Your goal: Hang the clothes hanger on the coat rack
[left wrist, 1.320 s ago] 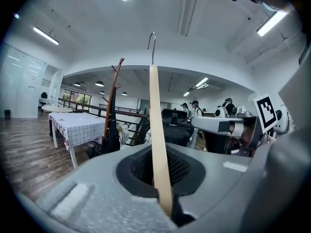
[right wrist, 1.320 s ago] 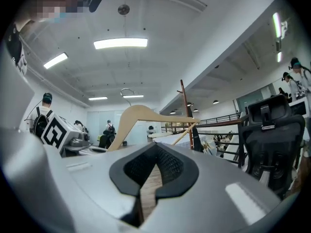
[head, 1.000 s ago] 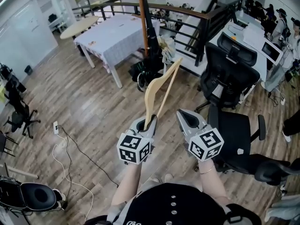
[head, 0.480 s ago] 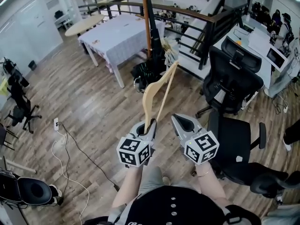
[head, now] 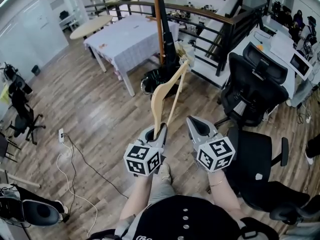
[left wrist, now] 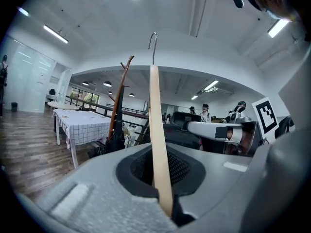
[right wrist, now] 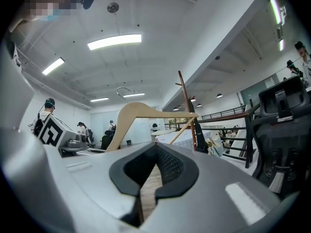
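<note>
A pale wooden clothes hanger (head: 167, 91) with a metal hook stands upward from my left gripper (head: 159, 133), which is shut on its lower end. In the left gripper view the hanger (left wrist: 158, 144) rises straight out of the closed jaws of that gripper (left wrist: 163, 205). The coat rack (head: 160, 24) is a tall brown wooden pole ahead, beside the railing; it also shows in the left gripper view (left wrist: 121, 96) and, with the hanger (right wrist: 131, 118), in the right gripper view (right wrist: 187, 110). My right gripper (head: 197, 125) hovers just right of the left one, shut and empty (right wrist: 146, 193).
A table with a white checked cloth (head: 127, 39) stands left of the rack. Dark bags (head: 155, 79) lie at the rack's foot. A black railing (head: 220, 24) runs behind it. Black office chairs (head: 252, 84) (head: 255, 159) crowd the right. A cable (head: 75, 159) trails across the wooden floor.
Both grippers and the hanger have moved forward toward the coat rack, and the hanger's top now sits nearer the pole. The left grip on the hanger is unchanged.
</note>
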`<act>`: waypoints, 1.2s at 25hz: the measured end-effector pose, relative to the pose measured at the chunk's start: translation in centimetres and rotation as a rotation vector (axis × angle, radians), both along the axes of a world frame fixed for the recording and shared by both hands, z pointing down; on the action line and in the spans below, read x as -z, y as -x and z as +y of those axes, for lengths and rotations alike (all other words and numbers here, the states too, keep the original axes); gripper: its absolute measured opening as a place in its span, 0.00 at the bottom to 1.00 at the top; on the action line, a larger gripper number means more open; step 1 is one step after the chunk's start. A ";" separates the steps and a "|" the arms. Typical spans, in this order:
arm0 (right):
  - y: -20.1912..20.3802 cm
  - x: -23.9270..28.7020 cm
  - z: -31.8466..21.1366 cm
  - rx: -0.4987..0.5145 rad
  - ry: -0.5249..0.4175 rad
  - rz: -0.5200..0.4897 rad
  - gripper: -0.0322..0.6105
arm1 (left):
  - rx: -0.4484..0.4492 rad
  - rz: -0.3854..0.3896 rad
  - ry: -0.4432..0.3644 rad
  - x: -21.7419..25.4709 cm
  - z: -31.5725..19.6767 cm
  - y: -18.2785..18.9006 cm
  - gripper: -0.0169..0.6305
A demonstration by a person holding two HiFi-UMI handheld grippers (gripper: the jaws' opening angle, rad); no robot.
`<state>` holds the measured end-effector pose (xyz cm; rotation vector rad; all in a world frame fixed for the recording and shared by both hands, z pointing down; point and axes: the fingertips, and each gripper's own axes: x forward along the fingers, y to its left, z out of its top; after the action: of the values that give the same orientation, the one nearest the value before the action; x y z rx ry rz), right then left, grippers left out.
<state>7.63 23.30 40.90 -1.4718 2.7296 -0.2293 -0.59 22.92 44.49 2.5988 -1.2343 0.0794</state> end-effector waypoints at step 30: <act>8.7 1.0 -26.7 -0.054 -0.015 0.006 0.05 | -0.040 0.005 -0.035 1.7 -27.2 7.8 0.03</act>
<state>-1.05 -3.37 39.88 -1.5426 2.6857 -0.2023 -8.39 -4.28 42.79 2.6525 -1.1922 0.0600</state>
